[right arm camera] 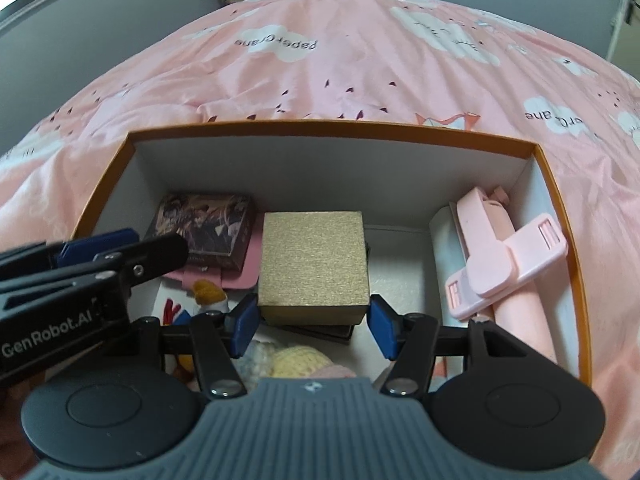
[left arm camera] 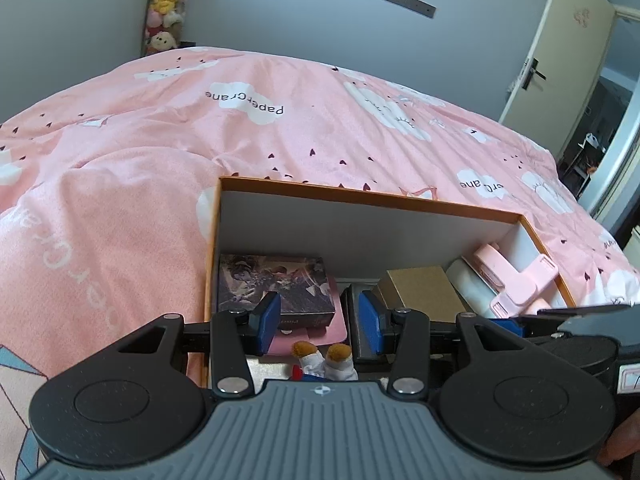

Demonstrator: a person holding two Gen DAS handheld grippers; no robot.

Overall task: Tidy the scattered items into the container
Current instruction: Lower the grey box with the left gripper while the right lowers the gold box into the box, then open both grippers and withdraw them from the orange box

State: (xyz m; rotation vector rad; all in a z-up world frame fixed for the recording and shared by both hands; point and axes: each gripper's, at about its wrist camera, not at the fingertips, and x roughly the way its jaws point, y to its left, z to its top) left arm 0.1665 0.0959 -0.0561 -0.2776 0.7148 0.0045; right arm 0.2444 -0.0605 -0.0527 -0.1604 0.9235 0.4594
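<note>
An orange-rimmed cardboard box (right arm camera: 344, 126) with white walls sits on the pink bed; it also shows in the left wrist view (left arm camera: 372, 196). Inside lie a gold box (right arm camera: 312, 260), a dark picture box (right arm camera: 204, 230) on a pink card, a pink phone holder (right arm camera: 504, 256) on a white roll, and knitted toys (right arm camera: 296, 360). My right gripper (right arm camera: 314, 326) is open, its pads either side of the gold box's near edge without touching it. My left gripper (left arm camera: 318, 320) is open over the box, above a small doll (left arm camera: 324, 360). The gold box (left arm camera: 420, 288) and picture box (left arm camera: 276, 284) show beyond it.
The pink patterned duvet (left arm camera: 200, 128) surrounds the box on all sides. My left gripper's body (right arm camera: 80, 280) reaches into the right wrist view at the left. A door (left arm camera: 560, 60) stands open at the far right, and plush toys (left arm camera: 164, 8) are stacked in the far corner.
</note>
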